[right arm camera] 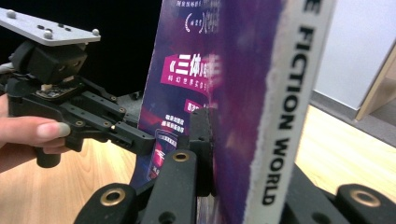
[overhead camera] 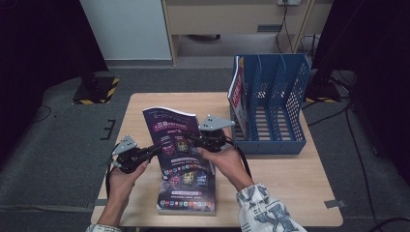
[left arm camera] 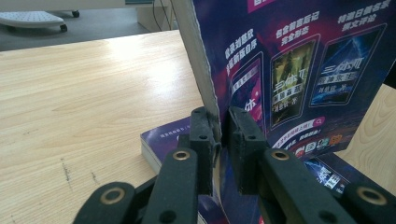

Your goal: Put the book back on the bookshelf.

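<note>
Nearest, at 6 o'clock on the table: a second magazine lying flat. Just above it, the raised magazine, standing up and tilted, held by both claws. Left claw at 9 o'clock of it, pinched tight on the edge, jaws nearly together with the pages between. Right claw at 3 o'clock, also closed narrow on the spine side. Farther off, at 1 o'clock: the blue file rack, with a red-covered magazine already in its left slot.

Probably best: keep both pinches firm, hold the raised magazine straight up, line its spine with an open slot, then lower slowly. Careful not to bump the rack wall or bend the cover.
</note>
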{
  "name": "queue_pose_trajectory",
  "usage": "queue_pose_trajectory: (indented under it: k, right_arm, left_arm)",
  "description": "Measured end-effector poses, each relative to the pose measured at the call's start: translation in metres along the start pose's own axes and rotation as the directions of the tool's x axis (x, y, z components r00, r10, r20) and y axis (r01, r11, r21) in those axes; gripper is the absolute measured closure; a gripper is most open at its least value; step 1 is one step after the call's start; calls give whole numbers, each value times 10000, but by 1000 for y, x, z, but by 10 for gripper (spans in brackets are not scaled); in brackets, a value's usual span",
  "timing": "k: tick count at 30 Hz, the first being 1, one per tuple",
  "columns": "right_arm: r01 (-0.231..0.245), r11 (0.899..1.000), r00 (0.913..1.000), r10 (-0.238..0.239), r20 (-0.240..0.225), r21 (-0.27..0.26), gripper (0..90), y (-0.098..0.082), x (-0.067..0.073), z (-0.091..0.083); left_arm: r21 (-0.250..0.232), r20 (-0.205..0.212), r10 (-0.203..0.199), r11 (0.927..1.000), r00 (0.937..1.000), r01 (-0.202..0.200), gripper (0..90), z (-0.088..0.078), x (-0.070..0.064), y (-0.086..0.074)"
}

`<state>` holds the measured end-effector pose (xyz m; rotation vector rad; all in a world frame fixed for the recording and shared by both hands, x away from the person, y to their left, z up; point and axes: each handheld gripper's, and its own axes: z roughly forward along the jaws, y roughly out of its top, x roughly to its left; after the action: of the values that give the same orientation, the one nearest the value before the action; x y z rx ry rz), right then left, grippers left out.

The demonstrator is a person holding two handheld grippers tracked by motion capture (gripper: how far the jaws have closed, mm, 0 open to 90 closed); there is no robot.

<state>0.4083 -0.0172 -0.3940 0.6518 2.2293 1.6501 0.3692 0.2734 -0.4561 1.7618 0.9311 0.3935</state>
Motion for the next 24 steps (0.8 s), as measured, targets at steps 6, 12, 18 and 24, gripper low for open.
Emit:
queue_pose_trajectory:
  k: [6, 12, 18, 24]
  right_arm:
    - [115, 9999, 9999, -114, -126, 50, 820, 3, 0, -2]
    - [173, 9998, 9996, -175, -233, -75, 820, 2, 1, -2]
    - [130, 9999, 9994, -132, -309, -70, 810, 3, 0, -3]
    - [156, 9994, 9990, -168, -422, -298, 804, 10, -1, -5]
  left_arm:
    - [-107, -134, 142, 9998, 9998, -143, 809, -3, -1, 2]
    - [-106, -335, 396, 9991, 9987, -399, 810, -5, -3, 5]
    - [-193, -330, 516, 9984, 9981, -523, 812, -7, -4, 7]
    - [-187, -343, 740, 9970, 9967, -747, 813, -7, -6, 9]
